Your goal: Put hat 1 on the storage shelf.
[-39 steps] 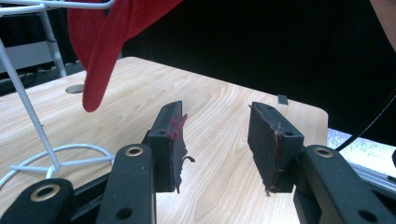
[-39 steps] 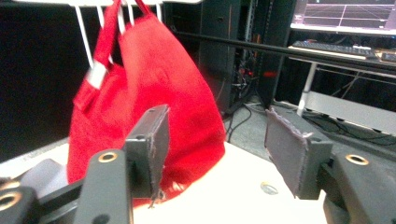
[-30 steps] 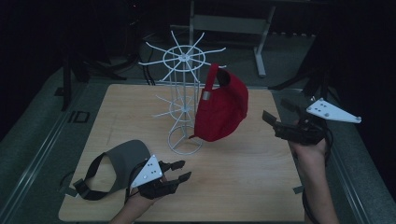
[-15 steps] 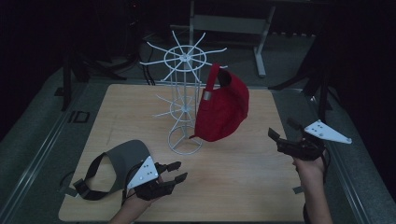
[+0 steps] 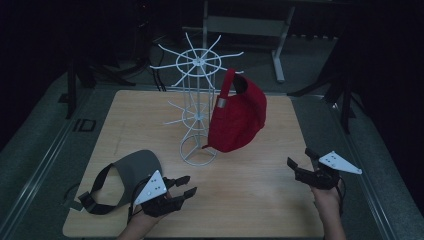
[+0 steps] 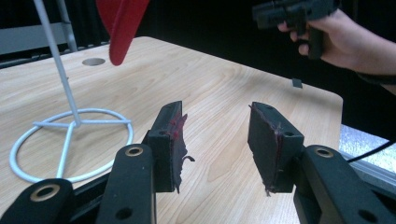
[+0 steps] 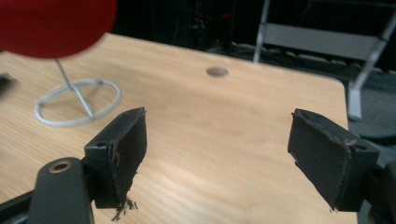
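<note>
Hanging red cap [image 5: 239, 116] apparently hides wire stand's [image 5: 196, 107] right side.

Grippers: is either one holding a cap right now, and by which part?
Nothing is held. The left gripper and right gripper are both open over the table.

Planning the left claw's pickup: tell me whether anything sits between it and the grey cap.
Nothing visible does. The grey cap lies on the table right beside the left claw, which is open and empty, pointing away from the cap toward the white rack.
</note>
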Motion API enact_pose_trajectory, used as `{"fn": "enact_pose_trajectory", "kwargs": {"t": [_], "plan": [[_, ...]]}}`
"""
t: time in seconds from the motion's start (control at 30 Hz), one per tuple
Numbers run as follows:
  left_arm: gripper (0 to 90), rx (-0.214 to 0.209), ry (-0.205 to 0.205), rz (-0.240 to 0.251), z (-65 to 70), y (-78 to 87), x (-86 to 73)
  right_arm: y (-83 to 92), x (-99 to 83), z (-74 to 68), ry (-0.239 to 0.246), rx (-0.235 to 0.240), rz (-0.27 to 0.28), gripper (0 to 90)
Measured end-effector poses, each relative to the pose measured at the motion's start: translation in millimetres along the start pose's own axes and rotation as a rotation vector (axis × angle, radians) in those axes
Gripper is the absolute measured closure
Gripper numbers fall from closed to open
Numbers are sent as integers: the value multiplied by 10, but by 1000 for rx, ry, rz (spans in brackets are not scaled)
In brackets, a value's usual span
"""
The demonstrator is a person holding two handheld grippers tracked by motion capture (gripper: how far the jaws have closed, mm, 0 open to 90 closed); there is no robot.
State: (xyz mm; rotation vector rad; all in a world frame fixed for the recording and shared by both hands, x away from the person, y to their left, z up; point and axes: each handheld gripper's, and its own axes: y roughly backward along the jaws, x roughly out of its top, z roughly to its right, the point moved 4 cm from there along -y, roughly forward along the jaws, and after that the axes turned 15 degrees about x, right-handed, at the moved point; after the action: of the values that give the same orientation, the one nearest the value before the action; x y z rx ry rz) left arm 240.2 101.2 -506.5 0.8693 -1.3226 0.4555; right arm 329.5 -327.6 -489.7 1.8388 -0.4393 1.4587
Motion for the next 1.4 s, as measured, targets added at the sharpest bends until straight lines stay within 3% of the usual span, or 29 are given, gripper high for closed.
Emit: {"fn": "enact_pose_trajectory", "kwargs": {"t": [0.13,0.47,0.67,0.87,1.1,1.4], "plan": [[562,-1,5,-9,-9,-1,-44,25,-192,44,-9,-61,-16,194],[562,1,19,-13,-24,14,-143,14,-542,76,-15,-108,-39,189],[562,10,29,-30,-54,28,-232,20,-665,85,-6,-171,-18,185],[562,34,11,-25,-99,98,-288,21,-816,88,-31,-170,-52,185],[562,89,8,-29,-224,250,-309,55,-828,111,-64,-164,-36,185],[562,188,22,-27,-500,617,-357,78,-833,129,-85,-157,-24,185]]}}
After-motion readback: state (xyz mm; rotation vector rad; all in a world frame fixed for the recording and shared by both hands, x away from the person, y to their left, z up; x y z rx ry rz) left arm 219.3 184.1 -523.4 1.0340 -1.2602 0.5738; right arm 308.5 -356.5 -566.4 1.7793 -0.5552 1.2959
